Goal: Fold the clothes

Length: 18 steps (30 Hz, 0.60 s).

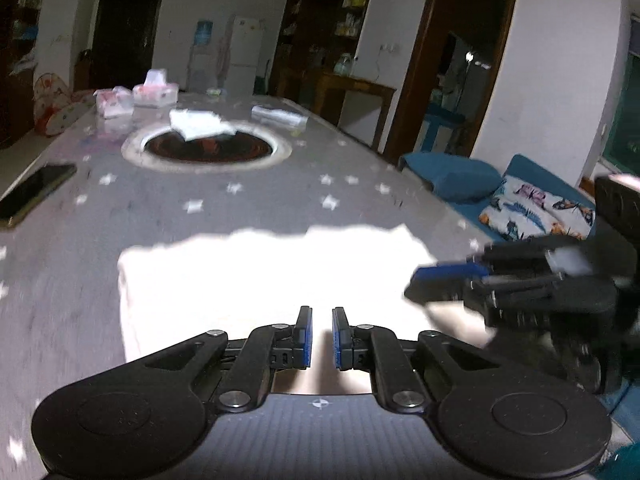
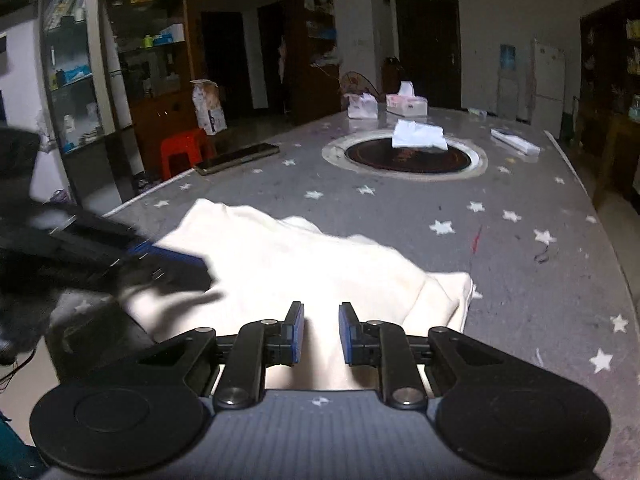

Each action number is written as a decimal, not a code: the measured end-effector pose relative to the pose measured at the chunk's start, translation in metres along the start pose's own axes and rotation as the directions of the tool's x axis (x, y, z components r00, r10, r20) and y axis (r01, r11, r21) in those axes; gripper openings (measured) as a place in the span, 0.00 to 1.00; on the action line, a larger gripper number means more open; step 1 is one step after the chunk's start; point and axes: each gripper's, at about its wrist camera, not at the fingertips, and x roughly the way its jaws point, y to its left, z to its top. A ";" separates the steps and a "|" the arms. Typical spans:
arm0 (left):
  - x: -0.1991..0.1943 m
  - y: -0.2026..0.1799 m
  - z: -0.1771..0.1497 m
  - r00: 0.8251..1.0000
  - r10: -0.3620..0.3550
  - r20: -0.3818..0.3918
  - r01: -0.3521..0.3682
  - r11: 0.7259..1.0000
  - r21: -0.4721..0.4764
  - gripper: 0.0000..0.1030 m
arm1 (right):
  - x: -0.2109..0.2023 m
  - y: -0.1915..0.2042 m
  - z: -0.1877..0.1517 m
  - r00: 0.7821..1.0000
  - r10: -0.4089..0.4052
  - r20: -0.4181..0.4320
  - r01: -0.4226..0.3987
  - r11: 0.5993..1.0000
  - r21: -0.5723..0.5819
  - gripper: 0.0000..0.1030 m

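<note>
A white garment (image 1: 260, 272) lies partly folded on the grey star-patterned table, near its front edge; it also shows in the right wrist view (image 2: 288, 264). My left gripper (image 1: 322, 338) hovers just above the garment's near edge, jaws slightly apart with nothing between them. My right gripper (image 2: 321, 334) is over the garment's near part, jaws apart and empty. The right gripper also shows blurred at the garment's right corner in the left wrist view (image 1: 424, 284). The left gripper shows blurred at the garment's left side in the right wrist view (image 2: 200, 270).
A second folded white cloth (image 1: 200, 124) lies on the round dark inset (image 1: 212, 148) mid-table. Tissue packs (image 1: 156, 92) stand at the far end. A phone (image 1: 32, 194) lies at the left edge. A blue sofa with cushions (image 1: 532, 208) is to the right.
</note>
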 end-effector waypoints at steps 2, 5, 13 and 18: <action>-0.002 0.009 -0.007 1.000 0.008 -0.002 -0.008 0.999 -0.045 0.11 | 0.004 -0.005 -0.006 1.000 -0.015 -0.013 0.016 1.000 0.019 0.17; -0.010 0.021 -0.007 1.000 0.015 0.015 -0.014 0.995 -0.094 0.11 | 0.000 -0.012 -0.007 1.000 -0.026 -0.018 0.026 0.999 0.041 0.17; -0.021 0.045 -0.012 0.997 0.073 0.032 -0.066 0.982 -0.176 0.11 | 0.004 0.002 0.005 1.000 0.006 0.011 -0.006 1.000 -0.002 0.18; -0.031 0.052 -0.011 0.996 0.082 0.038 -0.073 0.978 -0.196 0.11 | 0.017 0.005 0.000 0.999 0.024 -0.020 -0.025 1.000 -0.010 0.18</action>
